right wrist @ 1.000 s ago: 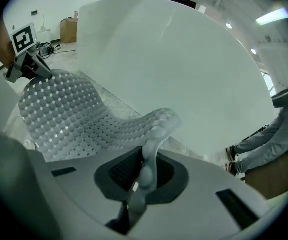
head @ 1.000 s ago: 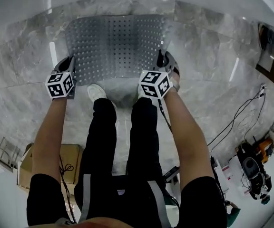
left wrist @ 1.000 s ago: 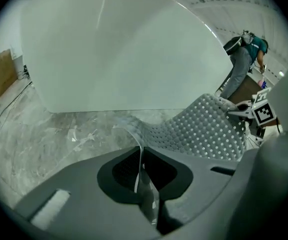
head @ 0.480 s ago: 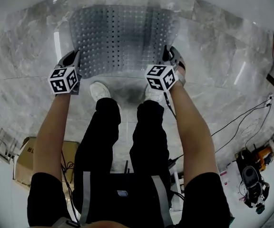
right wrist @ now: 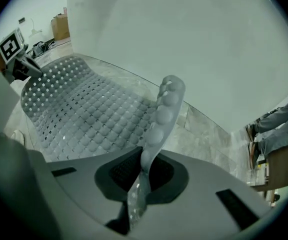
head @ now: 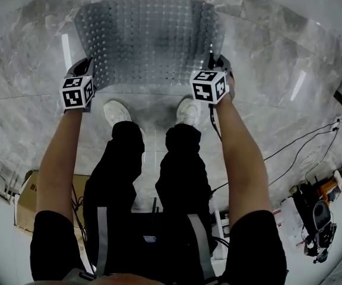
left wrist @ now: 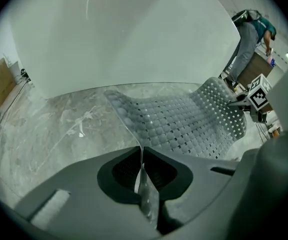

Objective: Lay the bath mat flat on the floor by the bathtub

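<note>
Mat (head: 150, 40) is gripped at both near corners. The left gripper (left wrist: 141, 171) has its jaws squeezed together on the thin edge of the mat, which runs straight up out of the pads. The right gripper (right wrist: 143, 176) is clamped on the opposite corner, and there the bumpy edge curls up above the jaws.

The head view shows the whole layout: the grey perforated sheet is spread out ahead of the person, with a gripper on either side of its near edge and white shoes (head: 116, 111) on the floor just behind it. It doesn't show the sag. The gripper views do, with the mat dipping between the two grips and sloping away toward the tub (left wrist: 134, 34). No view makes clear whether the far edge touches down.

Each gripper camera also catches the other gripper's marker cube (left wrist: 260, 91) across the sheet. The left gripper view alone shows a second person (left wrist: 251, 34) standing far off.

The floor (head: 278, 100) is glossy grey marble tile, and the white tub wall rises right behind the mat. A cardboard box (head: 28, 195) sits at the person's left, and cables (head: 295, 153) trail at the right.
</note>
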`<state>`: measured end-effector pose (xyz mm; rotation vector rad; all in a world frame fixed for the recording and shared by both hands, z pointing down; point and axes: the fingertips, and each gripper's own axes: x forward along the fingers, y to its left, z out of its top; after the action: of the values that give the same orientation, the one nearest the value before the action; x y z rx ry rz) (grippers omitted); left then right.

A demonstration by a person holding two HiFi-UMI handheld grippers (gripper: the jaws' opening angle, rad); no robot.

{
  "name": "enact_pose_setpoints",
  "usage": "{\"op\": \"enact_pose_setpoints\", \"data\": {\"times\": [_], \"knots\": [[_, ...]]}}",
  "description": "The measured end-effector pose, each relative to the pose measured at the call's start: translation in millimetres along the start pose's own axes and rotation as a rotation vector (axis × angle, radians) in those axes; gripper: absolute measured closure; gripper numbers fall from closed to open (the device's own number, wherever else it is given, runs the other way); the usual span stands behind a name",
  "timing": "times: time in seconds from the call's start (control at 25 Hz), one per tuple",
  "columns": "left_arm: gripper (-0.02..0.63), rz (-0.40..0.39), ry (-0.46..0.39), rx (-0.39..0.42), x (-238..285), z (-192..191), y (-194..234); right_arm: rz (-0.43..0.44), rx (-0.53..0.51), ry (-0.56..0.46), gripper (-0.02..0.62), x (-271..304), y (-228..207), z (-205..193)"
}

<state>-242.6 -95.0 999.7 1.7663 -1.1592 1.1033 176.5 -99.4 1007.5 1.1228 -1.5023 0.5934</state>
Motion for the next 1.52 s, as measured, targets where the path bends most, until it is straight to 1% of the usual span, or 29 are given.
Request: {"op": "enact_pose_setpoints", "data": {"times": [0.12, 0.24, 0.4, 0.52, 0.64, 0.76, 0.8, 0.84, 0.92, 0.96, 1.0, 1.04, 1.08, 1.12, 1.16, 1.24, 1.32, 1.4, 1.44, 1.52], "knots": [[0.584, 0.029, 0.044, 0.059, 11.3, -9.1, 4.5, -0.025, 0.018, 0.024, 0.575, 14.3, -13.9, -11.5], [0.584, 0.075, 0.096, 0.107, 22.4, -18.9, 14.4, -0.079, 0.004, 0.062, 0.575, 29.7, -28.8, -21.0], [0.584, 0.120, 0.135, 0.082, 37.1, -27.9, 31.8, -0.172, -0.040, 0.115, 0.575, 46.5, -52.2, -33.6], [0.584, 0.150, 0.164, 0.058, 46.0, -37.5, 49.4, -0.206, -0.063, 0.153, 0.575, 62.0, -67.7, -45.6], [0.578, 0.165, 0.191, 0.056, 56.9, -46.6, 65.2, -0.210, -0.078, 0.193, 0.566, 82.6, -82.9, -60.0], [0.564, 0.170, 0.215, 0.061, 69.4, -54.1, 72.7, -0.178, -0.077, 0.221, 0.552, 101.9, -91.4, -72.0], [0.558, 0.178, 0.214, 0.055, 72.6, -55.6, 76.0, -0.169, -0.056, 0.222, 0.547, 105.5, -93.6, -73.9], [0.550, 0.188, 0.211, 0.042, 74.5, -56.0, 79.4, -0.165, -0.021, 0.217, 0.526, 107.3, -96.0, -74.6], [0.515, 0.216, 0.200, 0.013, 75.0, -55.3, 86.1, -0.182, 0.076, 0.188, 0.495, 107.7, -102.6, -75.8], [0.501, 0.229, 0.198, 0.002, 74.3, -56.2, 88.9, -0.202, 0.130, 0.169, 0.461, 106.3, -107.6, -77.4], [0.476, 0.241, 0.203, -0.008, 72.9, -58.6, 91.2, -0.220, 0.187, 0.153, 0.414, 104.0, -113.2, -79.2], [0.442, 0.252, 0.216, -0.016, 70.5, -62.3, 93.2, -0.231, 0.245, 0.144, 0.354, 101.4, -118.4, -80.8], [0.391, 0.262, 0.232, -0.021, 66.7, -66.1, 94.9, -0.232, 0.300, 0.145, 0.310, 98.8, -122.2, -82.2], [0.365, 0.270, 0.245, -0.023, 61.5, -68.8, 95.9, -0.227, 0.347, 0.154, 0.285, 95.4, -124.3, -83.4], [0.357, 0.274, 0.250, -0.022, 54.8, -69.7, 95.7, -0.220, 0.381, 0.166, 0.284, 90.5, -124.8, -84.6], [0.353, 0.259, 0.247, -0.019, 38.8, -67.5, 88.1, -0.209, 0.407, 0.176, 0.284, 75.2, -123.5, -85.4], [0.353, 0.213, 0.229, -0.004, 19.9, -60.2, 67.9, -0.198, 0.398, 0.153, 0.285, 52.1, -120.9, -81.3], [0.353, 0.157, 0.188, 0.023, -3.1, -44.9, 40.6, -0.168, 0.378, 0.118, 0.287, 20.9, -113.5, -70.5], [0.354, 0.126, 0.160, 0.028, -15.8, -34.7, 26.2, -0.154, 0.365, 0.100, 0.311, 2.0, -107.7, -62.5], [0.364, 0.060, 0.106, 0.011, -43.3, -14.1, -3.7, -0.123, 0.314, 0.061, 0.578, -39.8, -90.4, -44.7]]}}
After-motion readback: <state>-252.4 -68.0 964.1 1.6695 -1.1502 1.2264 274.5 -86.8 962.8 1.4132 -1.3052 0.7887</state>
